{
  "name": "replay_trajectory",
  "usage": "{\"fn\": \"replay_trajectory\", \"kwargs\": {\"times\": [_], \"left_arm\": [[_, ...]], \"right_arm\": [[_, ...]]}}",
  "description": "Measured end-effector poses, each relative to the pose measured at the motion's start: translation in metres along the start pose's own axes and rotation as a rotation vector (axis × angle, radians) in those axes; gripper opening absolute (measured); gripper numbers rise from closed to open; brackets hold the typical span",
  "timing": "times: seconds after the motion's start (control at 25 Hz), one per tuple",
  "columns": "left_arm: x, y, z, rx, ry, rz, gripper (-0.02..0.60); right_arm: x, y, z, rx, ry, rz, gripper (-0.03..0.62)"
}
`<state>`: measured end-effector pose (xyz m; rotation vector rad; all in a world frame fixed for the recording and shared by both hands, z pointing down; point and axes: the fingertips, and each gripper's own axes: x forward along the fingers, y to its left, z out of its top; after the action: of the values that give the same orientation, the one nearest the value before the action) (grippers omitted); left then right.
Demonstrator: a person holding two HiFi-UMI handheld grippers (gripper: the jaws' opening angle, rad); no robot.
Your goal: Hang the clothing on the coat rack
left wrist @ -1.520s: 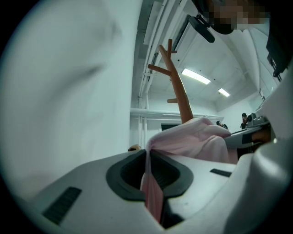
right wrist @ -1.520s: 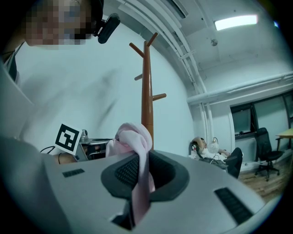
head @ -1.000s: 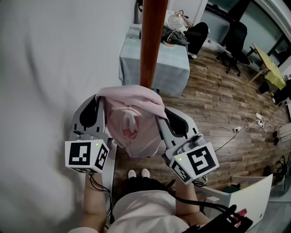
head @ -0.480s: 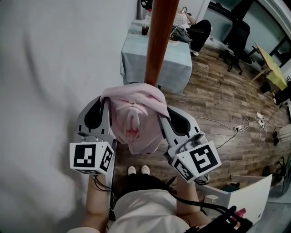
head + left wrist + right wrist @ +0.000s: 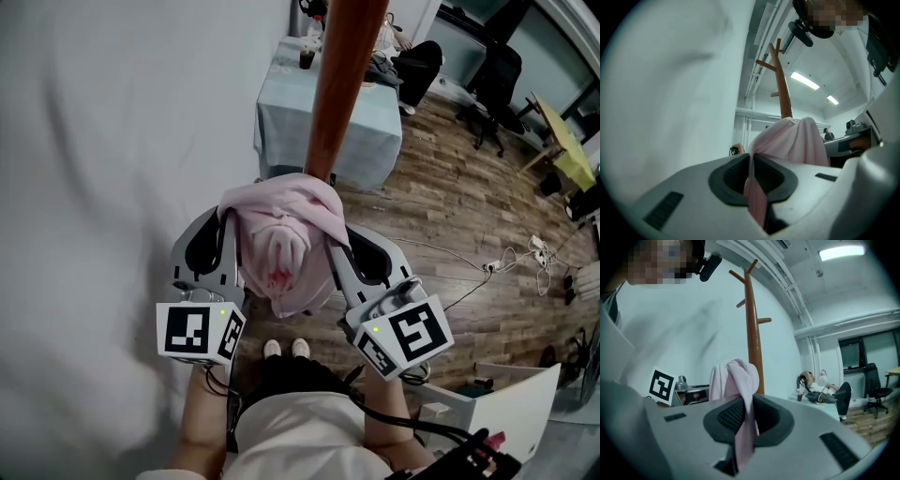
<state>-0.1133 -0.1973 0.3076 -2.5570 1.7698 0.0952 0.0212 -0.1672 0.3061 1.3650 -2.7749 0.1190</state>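
Pinching opposite edges of the soft pink cloth garment in left gripper and right gripper, slung just before the reddish-brown wooden coat rack pole. Raise both evenly; drape over a branch peg.

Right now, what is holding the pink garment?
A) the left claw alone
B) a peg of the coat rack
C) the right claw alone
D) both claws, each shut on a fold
D: the left claw and the right claw each have pink cloth pinched between their jaws. The pink garment hangs between them near the coat rack pole, on no peg.
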Motion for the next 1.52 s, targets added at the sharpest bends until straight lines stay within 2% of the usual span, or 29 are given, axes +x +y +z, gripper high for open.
{"fn": "replay_trajectory", "kwargs": {"times": [0.36, 0.52, 0.96, 1.12, 1.16, 1.24, 1.52], "left_arm": [[-0.006, -0.007, -0.010, -0.014, 0.016, -0.007, 0.035], [-0.007, -0.007, -0.010, 0.002, 0.003, 0.005, 0.035], [-0.004, -0.010, -0.017, 0.030, 0.008, -0.025, 0.036], [-0.008, -0.015, -0.014, -0.022, -0.003, -0.054, 0.041], [-0.008, -0.017, -0.014, -0.028, -0.004, -0.060, 0.058], [-0.006, -0.018, -0.015, -0.028, -0.001, -0.072, 0.087], [-0.005, -0.011, -0.010, -0.003, -0.008, -0.055, 0.097]], "right_arm": [[0.001, 0.008, -0.008, -0.001, 0.025, 0.014, 0.043], [0.003, 0.007, -0.011, 0.001, 0.027, 0.018, 0.043], [0.006, 0.005, -0.020, -0.021, 0.073, 0.019, 0.044], [0.001, 0.005, -0.008, -0.015, 0.037, 0.008, 0.049], [-0.001, 0.004, -0.003, -0.016, 0.013, 0.002, 0.049], [-0.003, 0.000, 0.007, -0.020, -0.029, -0.012, 0.048], [0.002, -0.005, 0.013, -0.024, -0.048, -0.034, 0.048]]}}
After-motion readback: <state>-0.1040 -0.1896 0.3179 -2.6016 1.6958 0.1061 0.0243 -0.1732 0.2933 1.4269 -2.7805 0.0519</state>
